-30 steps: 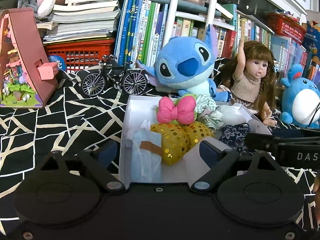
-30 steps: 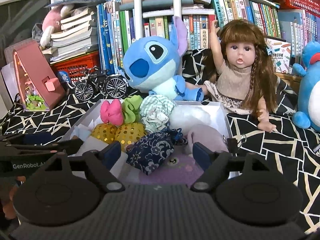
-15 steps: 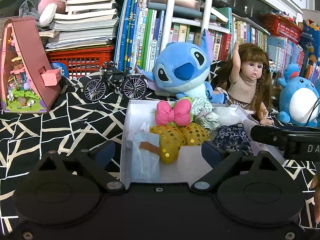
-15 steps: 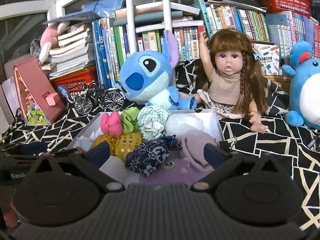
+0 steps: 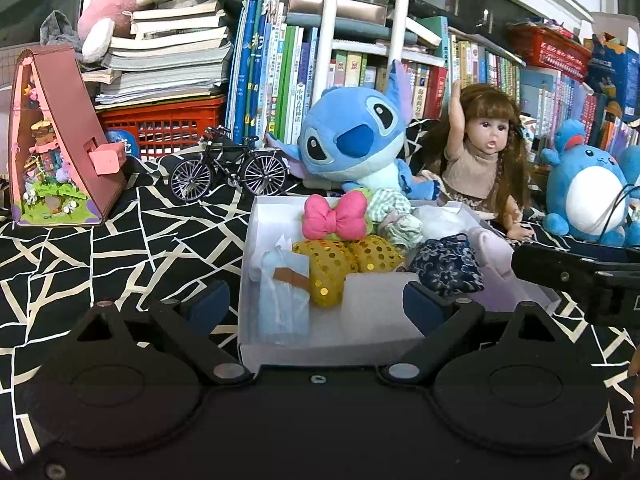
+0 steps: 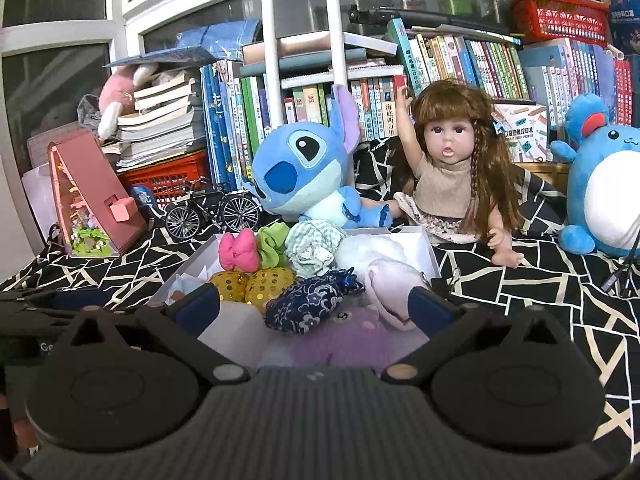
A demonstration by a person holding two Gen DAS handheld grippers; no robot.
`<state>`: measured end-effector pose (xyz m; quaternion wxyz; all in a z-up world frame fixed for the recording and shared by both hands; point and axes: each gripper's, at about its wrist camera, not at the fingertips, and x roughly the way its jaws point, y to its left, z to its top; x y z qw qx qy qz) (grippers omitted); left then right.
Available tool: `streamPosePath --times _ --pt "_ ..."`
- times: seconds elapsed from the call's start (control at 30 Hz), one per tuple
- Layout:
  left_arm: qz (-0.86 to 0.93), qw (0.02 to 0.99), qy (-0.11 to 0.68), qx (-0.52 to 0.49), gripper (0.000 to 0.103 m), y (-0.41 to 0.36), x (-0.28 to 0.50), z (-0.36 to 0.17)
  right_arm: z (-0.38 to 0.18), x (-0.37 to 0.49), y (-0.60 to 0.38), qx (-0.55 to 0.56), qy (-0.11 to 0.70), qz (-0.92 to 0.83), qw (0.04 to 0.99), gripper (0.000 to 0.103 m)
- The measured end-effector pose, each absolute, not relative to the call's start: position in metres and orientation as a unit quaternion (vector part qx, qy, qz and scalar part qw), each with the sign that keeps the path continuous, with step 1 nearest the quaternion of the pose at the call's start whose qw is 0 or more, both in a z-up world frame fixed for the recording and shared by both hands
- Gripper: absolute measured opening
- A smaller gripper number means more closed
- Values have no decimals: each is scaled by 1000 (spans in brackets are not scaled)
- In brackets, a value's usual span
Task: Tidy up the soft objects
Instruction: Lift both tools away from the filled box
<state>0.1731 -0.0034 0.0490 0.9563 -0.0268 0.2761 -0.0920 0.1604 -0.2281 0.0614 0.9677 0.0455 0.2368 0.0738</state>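
Atop black-and-white patterned cloth (image 5: 120,240), white box (image 5: 256,264) before bookshelves (image 6: 460,80).

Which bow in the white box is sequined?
The gold bow, nearer the grippers. The pink bow behind it is plain plush fabric with no sequins.

Both grippers (image 5: 316,304) (image 6: 314,304) agape (empty)

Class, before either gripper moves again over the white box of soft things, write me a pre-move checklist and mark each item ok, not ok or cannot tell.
1. Left gripper open, empty: ok.
2. Right gripper open, empty: ok.
3. Soft items inside the white box: ok for pink bow, gold sequin bow, navy floral pouch.
4. Toy bicycle apart from the box: ok.
5. Doll apart from the box: cannot tell.
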Motion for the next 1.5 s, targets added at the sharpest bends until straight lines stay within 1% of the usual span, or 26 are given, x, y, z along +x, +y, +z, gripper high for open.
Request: streamPosePath --times 0.47,0.87,1.5 --pt "-96 957 274 -27 94 -1 138 48 52 130 -231 50 230 67 970 103" --pt "-90 953 288 -18 95 2 123 32 41 113 -231 42 235 63 969 103" --pt "-62 945 321 -23 95 -1 124 0 4 114 -235 43 278 40 959 103"
